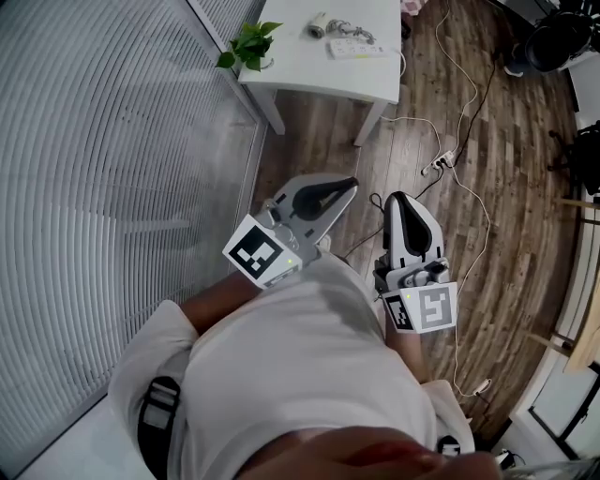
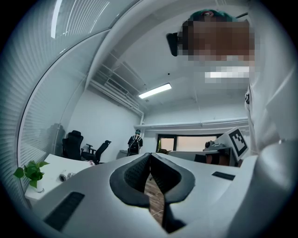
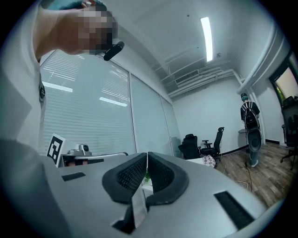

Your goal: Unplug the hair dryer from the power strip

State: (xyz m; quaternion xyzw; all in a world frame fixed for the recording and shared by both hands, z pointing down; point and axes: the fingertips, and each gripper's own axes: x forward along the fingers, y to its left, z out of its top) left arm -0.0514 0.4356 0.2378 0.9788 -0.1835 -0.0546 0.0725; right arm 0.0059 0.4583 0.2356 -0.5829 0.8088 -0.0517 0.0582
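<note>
While the person stands on the wooden floor [image 1: 412, 103] with both tools held out at waist height, the task's items lie well apart from them on the white worktop [image 1: 309, 77] at the top of the head view. The hair dryer [image 1: 318, 25] lies near the worktop's far edge, its cord coiled just beside it. The white power strip [image 1: 356, 48] lies next to that cord, nearer the front edge. Whether the plug is seated in the strip cannot be told at this size. A small potted plant [image 1: 248, 44] stands at the worktop's left corner, beside the glass partition with blinds [image 1: 112, 169]. The left gripper [image 1: 349, 186] has its jaws closed together, tip against tip, with nothing between them; only floor shows through the gap behind the pads. The right gripper [image 1: 397, 200] likewise has its jaws closed together and holds nothing. Both tools point toward the worktop. A second strip [image 1: 439, 165] with trailing white cables lies on the floor to the right of the worktop. In the left gripper view, office chairs [image 2: 73, 145] and a standing person [image 2: 135, 142] are visible at the far wall.
</note>
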